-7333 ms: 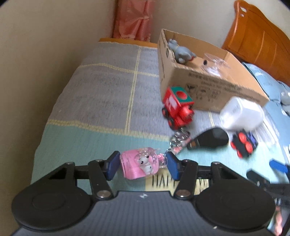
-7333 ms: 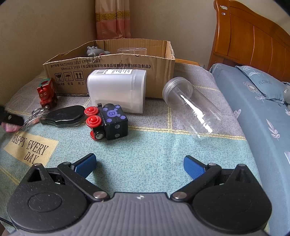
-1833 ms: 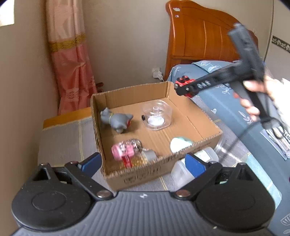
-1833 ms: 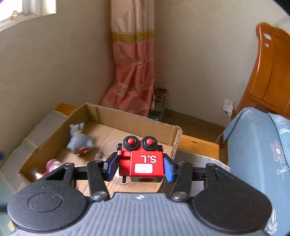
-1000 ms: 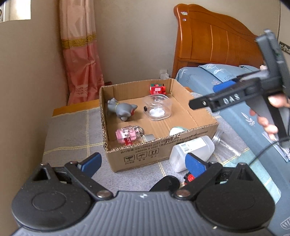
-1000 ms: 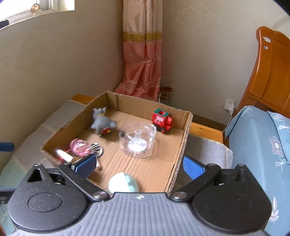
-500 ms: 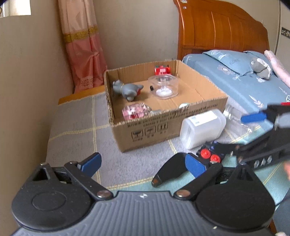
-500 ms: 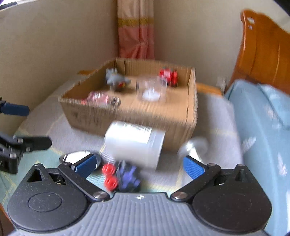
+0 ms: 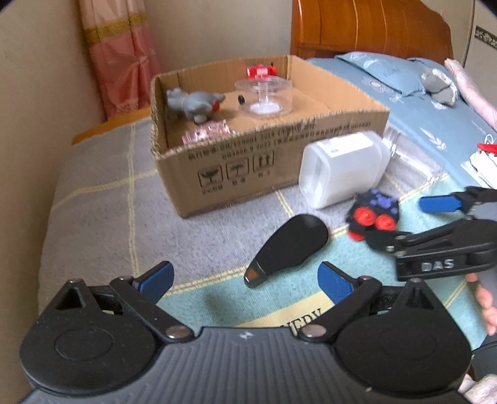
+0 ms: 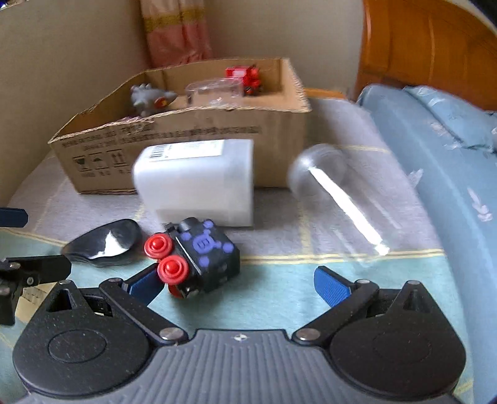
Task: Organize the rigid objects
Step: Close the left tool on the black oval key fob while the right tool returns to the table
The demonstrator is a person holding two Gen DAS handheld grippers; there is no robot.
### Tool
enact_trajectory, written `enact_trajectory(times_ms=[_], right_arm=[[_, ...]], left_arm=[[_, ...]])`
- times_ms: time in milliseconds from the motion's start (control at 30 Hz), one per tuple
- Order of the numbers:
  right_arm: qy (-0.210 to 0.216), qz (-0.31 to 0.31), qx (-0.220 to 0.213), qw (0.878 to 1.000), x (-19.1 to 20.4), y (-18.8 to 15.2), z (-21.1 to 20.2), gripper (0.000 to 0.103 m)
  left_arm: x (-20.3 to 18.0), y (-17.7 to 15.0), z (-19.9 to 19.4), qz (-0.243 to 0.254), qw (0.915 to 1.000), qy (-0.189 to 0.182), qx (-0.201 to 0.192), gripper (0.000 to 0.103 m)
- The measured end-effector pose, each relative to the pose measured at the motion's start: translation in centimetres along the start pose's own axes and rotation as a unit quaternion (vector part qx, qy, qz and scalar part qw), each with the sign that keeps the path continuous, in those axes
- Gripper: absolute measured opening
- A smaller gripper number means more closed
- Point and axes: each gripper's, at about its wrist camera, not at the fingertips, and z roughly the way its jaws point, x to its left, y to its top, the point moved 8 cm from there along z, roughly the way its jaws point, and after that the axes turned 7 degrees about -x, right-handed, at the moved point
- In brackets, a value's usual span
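A cardboard box [image 9: 279,155] [image 10: 198,136] on the bed holds a grey toy [image 9: 192,104], a red train [image 10: 245,76], a clear round container [image 9: 264,96] and a pink keychain [image 9: 205,135]. In front of it lie a white plastic jar [image 9: 341,169] [image 10: 195,183], a clear tube [image 10: 341,199], a black toy with red wheels [image 10: 198,254] [image 9: 372,214] and a black oval case [image 9: 289,245] [image 10: 105,237]. My left gripper [image 9: 245,279] is open, just short of the black case. My right gripper [image 10: 236,286] is open, low over the black toy, whose wheels are by the left finger.
The bed has a grey and teal checked blanket [image 9: 102,202]. A blue quilt with pillows [image 9: 419,102] lies to the right under a wooden headboard [image 9: 366,28]. A wall [image 9: 40,77] runs along the left. The right gripper also shows in the left wrist view [image 9: 441,236].
Both grippers have dropped lower and closer to the loose items in front of the box. The right gripper now hangs right over the black toy. Both stay open and empty.
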Motion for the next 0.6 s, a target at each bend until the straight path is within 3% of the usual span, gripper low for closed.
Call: enact_trajectory(times_ms=[133, 333, 600], right_arm=[[-0.023, -0.023, -0.003, 0.999, -0.7, -1.0, -0.7, 0.103], [-0.019, -0.025, -0.007, 0.999, -1.0, -1.5, -1.4, 0.103], [-0.021, -0.025, -0.01, 0.999, -0.8, -1.7, -1.5, 0.103]], left_arm=[[0.2, -0.9, 1.4, 0.002, 0.9999, 0.003, 0.016, 0.099], [1.6, -1.6, 2.0, -0.024, 0.9994, 0.008, 0.024, 0.1], [5.4, -1.2, 2.6, -0.069, 0.995, 0.07, 0.019, 0.101]])
